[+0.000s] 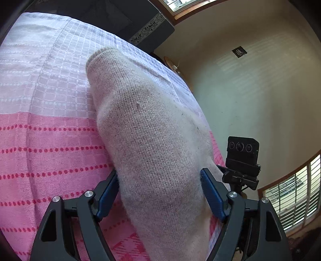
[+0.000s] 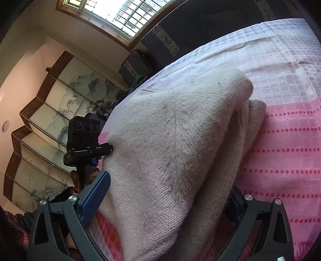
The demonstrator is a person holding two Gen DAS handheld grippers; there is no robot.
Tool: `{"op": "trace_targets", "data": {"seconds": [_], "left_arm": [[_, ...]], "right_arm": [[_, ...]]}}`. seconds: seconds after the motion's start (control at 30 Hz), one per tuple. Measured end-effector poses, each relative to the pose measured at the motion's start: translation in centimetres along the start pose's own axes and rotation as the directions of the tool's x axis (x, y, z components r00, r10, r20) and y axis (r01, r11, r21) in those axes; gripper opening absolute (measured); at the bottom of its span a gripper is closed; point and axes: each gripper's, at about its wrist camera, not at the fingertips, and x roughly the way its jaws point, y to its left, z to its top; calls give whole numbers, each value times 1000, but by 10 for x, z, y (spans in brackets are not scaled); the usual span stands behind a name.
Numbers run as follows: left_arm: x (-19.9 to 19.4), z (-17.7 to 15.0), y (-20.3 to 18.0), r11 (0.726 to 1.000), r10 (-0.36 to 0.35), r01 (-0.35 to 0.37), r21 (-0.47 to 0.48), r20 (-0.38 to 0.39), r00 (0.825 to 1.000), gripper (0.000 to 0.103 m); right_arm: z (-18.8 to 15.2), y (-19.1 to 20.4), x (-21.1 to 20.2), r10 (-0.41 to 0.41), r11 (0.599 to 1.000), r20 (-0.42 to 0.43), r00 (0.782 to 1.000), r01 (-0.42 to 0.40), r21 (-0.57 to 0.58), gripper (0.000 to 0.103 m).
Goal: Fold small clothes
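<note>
Between left fingers: knit garment [image 1: 152, 140], pale, on pink bedspread [image 1: 50, 152].
Left gripper [image 1: 160, 190]: spread wide, pads flank the knit.
Right gripper [image 2: 170, 202]: spread, knit bundle between; grip unclear.
Other gripper's camera [image 1: 242, 154]: right of left fingers.

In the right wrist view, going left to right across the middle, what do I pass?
Painted folding screen → the other gripper's camera → pale knitted garment → pink and white checked cloth.

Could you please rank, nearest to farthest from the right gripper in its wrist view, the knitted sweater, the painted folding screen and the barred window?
1. Beige knitted sweater, between the right gripper's fingers.
2. Painted folding screen, left.
3. Barred window, top.
</note>
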Motion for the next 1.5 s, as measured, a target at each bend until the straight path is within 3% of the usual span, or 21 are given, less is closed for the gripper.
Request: {"op": "trace_targets", "data": {"seconds": [0.17, 0.23, 0.3, 0.43, 0.5, 0.6, 0.63, 0.7, 0.8, 1.2, 1.27, 1.3, 1.33, 1.37, 1.43, 1.5], "left_arm": [[-6, 9, 12, 992, -104, 99, -81, -68, 992, 78], [-7, 7, 12, 990, -112, 104, -92, -89, 990, 78], [-7, 7, 11, 990, -96, 85, -115, -97, 991, 82], [3, 16, 10, 982, 30, -46, -185, -86, 996, 83], [8, 18, 6, 982, 26, -42, -186, -85, 996, 94], [14, 11, -5, 989, 62, -73, -125, -88, 994, 94], [14, 7, -10, 991, 99, -105, -86, -78, 992, 92], [13, 1, -16, 985, 169, -171, -26, -54, 984, 73], [8, -4, -8, 985, 166, -167, -41, -23, 986, 60], [8, -17, -13, 983, 186, -185, -22, 51, 981, 57], [10, -19, -18, 979, 203, -202, -19, 53, 978, 57], [10, -20, -19, 977, 215, -215, -17, 56, 975, 57], [11, -20, -22, 973, 230, -229, -14, 60, 971, 57], [14, -21, -27, 968, 249, -249, -7, 67, 966, 57], [18, -23, -37, 950, 308, -311, 29, 87, 947, 57], [20, -27, -48, 927, 361, -370, 65, 112, 926, 54]], "right_arm": [[-1, 0, 3, 7, 1000, -6, 1000, -7, -14, 100], [-1, -2, 1, 33, 999, 4, 999, -33, -4, 100], [-2, -4, 0, 57, 998, 14, 998, -57, 4, 100], [-3, -3, 1, 49, 999, 21, 999, -49, 4, 101], [-5, -1, 1, 38, 999, 24, 999, -38, 1, 102], [-6, -2, -1, 45, 999, 30, 999, -45, 4, 101], [-6, -1, -1, 43, 999, 30, 999, -43, 3, 101], [-7, 1, 0, 34, 999, 29, 999, -34, 0, 101], [-6, 1, 0, 37, 999, 37, 999, -38, 12, 101], [2, -6, 3, -18, 988, 19, 1000, 15, 151, 102], [2, -6, 3, -34, 987, 19, 999, 31, 156, 94], [1, -7, 4, -53, 986, 18, 998, 50, 156, 76], [0, -10, 4, -82, 983, 13, 997, 79, 163, 47], [0, -16, 3, -98, 978, 7, 995, 95, 185, 40], [-5, -21, 1, -77, 978, 28, 997, 70, 197, 37], [-6, -13, 0, -114, 982, 37, 993, 107, 157, 36]]}}
